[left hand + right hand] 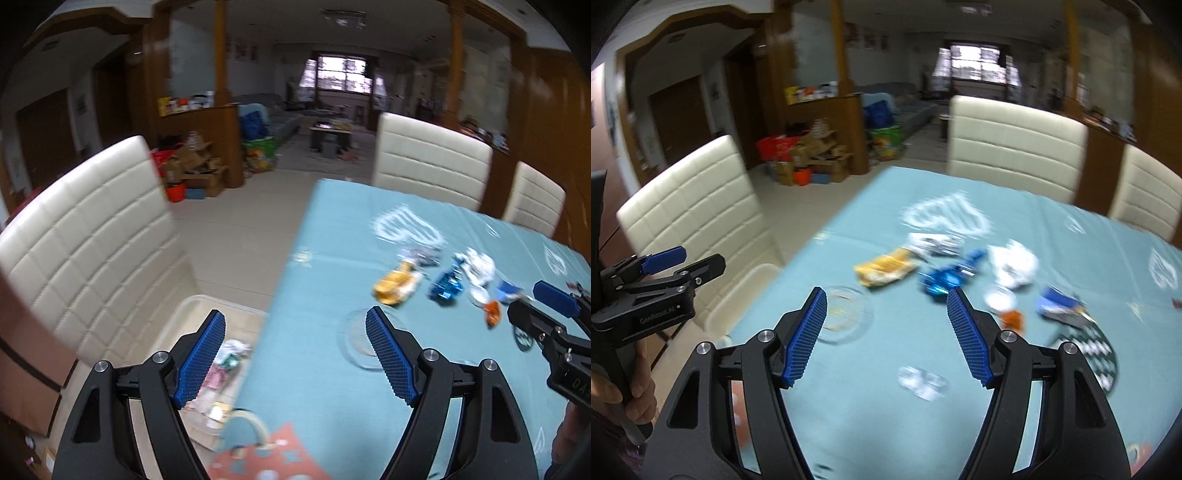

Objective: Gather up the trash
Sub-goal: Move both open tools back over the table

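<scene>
Risk: light wrappers skidding off the counter [820, 369] edge, or a pinch catching the tablecloth.

Left hand-held gripper [295, 354]: jaws wide, empty, angled down over the counter edge, bin [192, 306] at 8 o'clock.

Right hand-held gripper [886, 336]: jaws parted, empty, angled down.

Trash at 12 o'clock: yellow wrapper [884, 271], blue foil [942, 282], white crumple [1014, 267].

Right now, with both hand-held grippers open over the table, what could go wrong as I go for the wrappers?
1. The wrappers lie bunched: closing on the blue wrapper may also drag the yellow wrapper or the white paper.
2. The glass dish sits near the table edge; a sweep could knock it off.
3. The bin sits below the edge, so a release short of it may miss.
</scene>
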A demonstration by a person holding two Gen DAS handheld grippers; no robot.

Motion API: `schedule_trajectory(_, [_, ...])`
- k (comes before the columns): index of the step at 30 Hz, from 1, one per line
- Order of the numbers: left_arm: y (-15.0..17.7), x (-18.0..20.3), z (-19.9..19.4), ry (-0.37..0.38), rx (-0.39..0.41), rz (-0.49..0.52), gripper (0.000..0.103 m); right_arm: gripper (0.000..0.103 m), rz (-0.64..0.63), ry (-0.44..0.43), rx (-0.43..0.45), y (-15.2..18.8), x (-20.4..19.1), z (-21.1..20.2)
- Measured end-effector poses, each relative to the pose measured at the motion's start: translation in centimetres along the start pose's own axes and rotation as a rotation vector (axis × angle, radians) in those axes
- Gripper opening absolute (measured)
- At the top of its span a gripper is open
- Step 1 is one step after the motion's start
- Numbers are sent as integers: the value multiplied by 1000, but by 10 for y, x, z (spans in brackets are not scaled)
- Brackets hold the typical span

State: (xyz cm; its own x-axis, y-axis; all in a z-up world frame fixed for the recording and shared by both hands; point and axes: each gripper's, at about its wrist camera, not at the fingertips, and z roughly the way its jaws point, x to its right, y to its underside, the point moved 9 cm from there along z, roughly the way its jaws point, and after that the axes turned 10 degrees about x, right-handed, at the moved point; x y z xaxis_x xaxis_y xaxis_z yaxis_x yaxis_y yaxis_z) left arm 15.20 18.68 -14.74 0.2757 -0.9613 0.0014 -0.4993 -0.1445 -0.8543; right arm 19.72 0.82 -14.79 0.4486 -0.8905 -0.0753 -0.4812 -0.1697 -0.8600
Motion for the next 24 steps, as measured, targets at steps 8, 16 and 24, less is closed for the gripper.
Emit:
schedule_trajectory(8, [19, 68, 25, 101, -90, 67, 77, 69, 78, 141, -24, 24, 82, -19])
schedule_trajectory(16, [61, 84, 65, 90, -240, 86, 77, 69, 108, 176, -86, 48, 115, -2])
schedule_trajectory(24, [83, 78, 98, 99, -341, 87, 77, 69, 128, 161, -146, 60, 117, 46])
